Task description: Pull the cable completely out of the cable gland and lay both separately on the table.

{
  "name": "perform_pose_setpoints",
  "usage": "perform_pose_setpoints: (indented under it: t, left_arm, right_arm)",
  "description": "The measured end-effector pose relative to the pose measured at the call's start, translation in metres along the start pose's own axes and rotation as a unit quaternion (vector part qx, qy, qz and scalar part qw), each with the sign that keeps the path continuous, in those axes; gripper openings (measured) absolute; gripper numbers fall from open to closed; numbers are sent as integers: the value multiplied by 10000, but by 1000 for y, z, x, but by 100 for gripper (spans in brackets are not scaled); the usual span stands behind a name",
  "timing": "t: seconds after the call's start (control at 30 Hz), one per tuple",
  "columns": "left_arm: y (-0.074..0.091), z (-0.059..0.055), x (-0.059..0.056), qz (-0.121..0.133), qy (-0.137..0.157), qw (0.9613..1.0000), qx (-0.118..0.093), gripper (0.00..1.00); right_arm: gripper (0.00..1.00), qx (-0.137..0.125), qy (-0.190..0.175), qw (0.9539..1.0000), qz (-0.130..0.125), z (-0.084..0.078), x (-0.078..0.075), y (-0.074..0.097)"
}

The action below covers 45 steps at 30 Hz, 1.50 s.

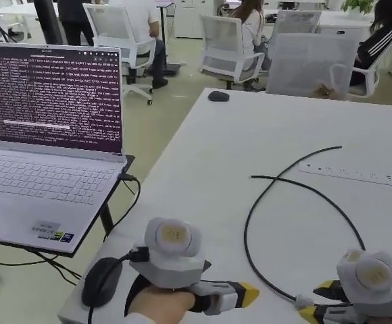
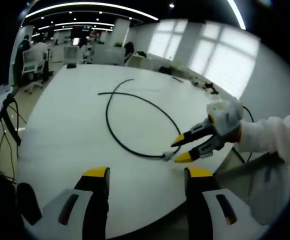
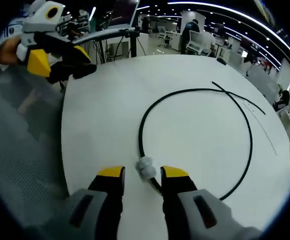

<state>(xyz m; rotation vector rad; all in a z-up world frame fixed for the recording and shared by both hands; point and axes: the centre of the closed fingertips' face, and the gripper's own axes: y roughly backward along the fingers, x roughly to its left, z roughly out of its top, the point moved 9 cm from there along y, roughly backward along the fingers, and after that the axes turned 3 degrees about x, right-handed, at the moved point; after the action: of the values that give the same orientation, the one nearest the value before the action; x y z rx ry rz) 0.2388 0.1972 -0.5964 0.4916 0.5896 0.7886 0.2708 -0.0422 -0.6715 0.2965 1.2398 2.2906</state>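
A long black cable (image 1: 250, 216) lies in a big crossed loop on the white table (image 1: 203, 175). Its near end carries a small whitish cable gland (image 1: 304, 300). In the right gripper view the gland (image 3: 146, 169) sits on the table between my right gripper's (image 3: 142, 173) yellow fingertips, which stand apart with gaps on both sides. My right gripper (image 1: 315, 304) is at the table's near right. My left gripper (image 1: 249, 295) hovers open and empty at the near edge, pointing toward the gland (image 2: 168, 156) and the right gripper (image 2: 183, 149).
An open laptop (image 1: 47, 135) stands on a side stand to the left, with a black mouse (image 1: 101, 280) and cords below it. A white power strip (image 1: 355, 174) lies far right. Another mouse (image 1: 217, 96) sits at the far edge. Chairs and people are behind.
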Motion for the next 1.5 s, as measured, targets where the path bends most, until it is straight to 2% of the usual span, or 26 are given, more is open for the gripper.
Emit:
perform_pose_setpoints:
  t: [0.1,0.17,0.33,0.43,0.47,0.5,0.6,0.63,0.73,0.77,0.87,0.93,0.97,1.1,1.17,1.3,1.33,1.4,1.47,1.5]
  left_arm:
    - [0,1,0,7,17,10000,-18,61]
    - [0,1,1,27,34,10000,-27,61]
    - [1,1,3,65,96,9999,-56,61]
    - [0,1,4,73,133,9999,-51,61]
    - [0,0,4,72,145,9999,-34,61]
    - [-1,0,4,70,149,9999,-19,61]
    - [-1,0,3,57,153,9999,-8,60]
    - [-1,0,3,55,155,9999,-8,60]
    - [-1,-1,3,47,126,9999,-16,59]
    - [-2,0,2,41,78,10000,-33,59]
    - [-2,-1,0,18,-33,10000,-34,56]
    - [-3,-2,-1,7,-99,10000,5,54]
    - [-4,-3,-2,-2,-147,9999,34,53]
    - [-4,-2,-6,-78,-356,9993,34,49]
    - [-4,0,-10,-166,-463,9988,-13,47]
    - [-4,6,-19,-474,-605,9969,-138,43]
    - [-4,9,-23,-632,-826,9945,-151,42]
    - [-3,16,-29,-785,-1205,9896,-98,40]
    - [-1,25,-34,-928,-1318,9867,-226,40]
    - [1,33,-37,-1111,-1320,9844,-341,40]
  right_arm:
    - [22,362,532,9976,250,-4,-1,-7]
    - [22,480,815,9953,220,-5,-4,-12]
    - [23,316,710,9965,297,-1,-4,-17]
    - [19,310,690,9968,266,-2,-6,-21]
    - [16,275,540,9975,367,-3,-6,-21]
    - [14,260,212,9983,474,-4,-5,-21]
    - [13,152,452,9977,478,-6,-7,-20]
    - [13,142,410,9979,479,-6,-7,-20]
    - [13,10,-58,9987,507,-7,-8,-20]
    - [13,22,-192,9986,484,-8,-9,-20]
    - [12,330,-103,9977,592,-7,-6,-17]
    - [12,344,4,9975,618,-5,-4,-13]
    - [12,260,6,9976,648,-3,-4,-10]
    - [12,-33,96,9988,482,8,-4,8]
    - [12,-317,280,9983,392,18,-3,21]
    - [12,-590,625,9961,202,31,1,50]
    - [12,-689,799,9943,118,33,3,58]
    - [12,-763,801,9938,69,36,7,72]
    - [12,-889,923,9917,-2,41,10,83]
    - [12,-960,1054,9898,-71,44,13,91]
